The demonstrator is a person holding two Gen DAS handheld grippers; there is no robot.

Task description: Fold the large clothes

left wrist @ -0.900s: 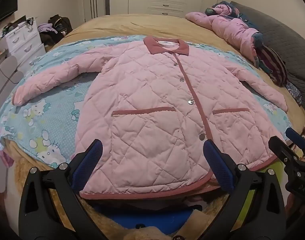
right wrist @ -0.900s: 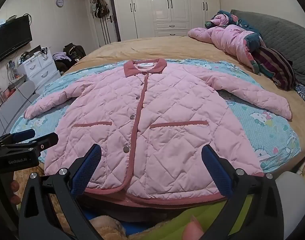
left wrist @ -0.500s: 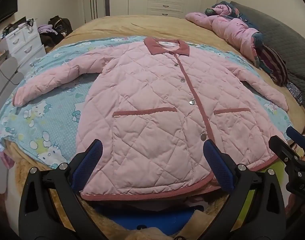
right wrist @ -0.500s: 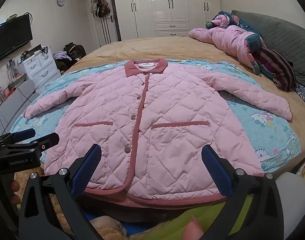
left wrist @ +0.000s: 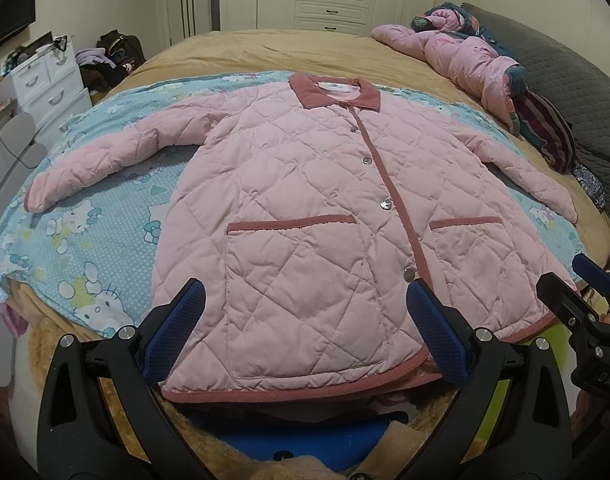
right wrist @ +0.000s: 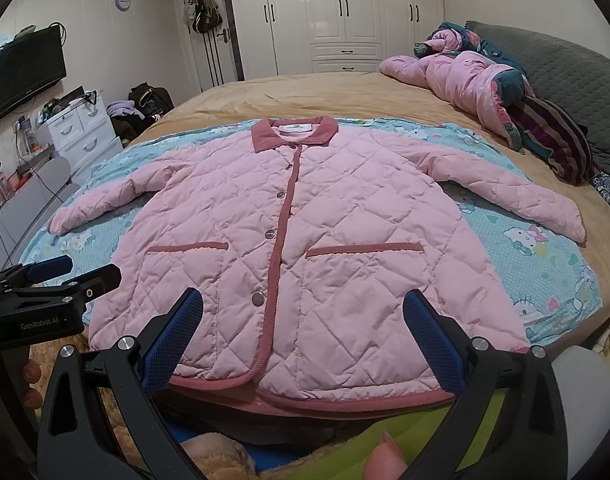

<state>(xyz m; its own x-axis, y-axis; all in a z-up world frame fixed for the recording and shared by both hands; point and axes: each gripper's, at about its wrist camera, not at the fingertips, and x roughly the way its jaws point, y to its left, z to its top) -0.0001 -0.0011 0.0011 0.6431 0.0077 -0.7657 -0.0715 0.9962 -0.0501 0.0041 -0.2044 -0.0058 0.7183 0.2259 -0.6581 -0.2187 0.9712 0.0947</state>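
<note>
A pink quilted jacket (left wrist: 305, 216) (right wrist: 305, 240) with a dark pink collar, buttoned front and two pockets lies flat, face up, on a light blue cartoon-print sheet (left wrist: 85, 240) (right wrist: 545, 264), both sleeves spread out to the sides. My left gripper (left wrist: 305, 332) hovers wide open over the jacket's near hem, left of the button line, with nothing between its blue pads. My right gripper (right wrist: 303, 336) is also wide open above the hem, right of the button line, holding nothing. Each gripper shows at the edge of the other's view.
The sheet lies on a tan bedspread (left wrist: 285, 48). A heap of pink and striped bedding (right wrist: 505, 100) and a grey headboard (right wrist: 565, 76) fill the far right. White drawers (right wrist: 85, 132), bags and a wall TV (right wrist: 23, 72) stand left; white wardrobes (right wrist: 345, 12) behind.
</note>
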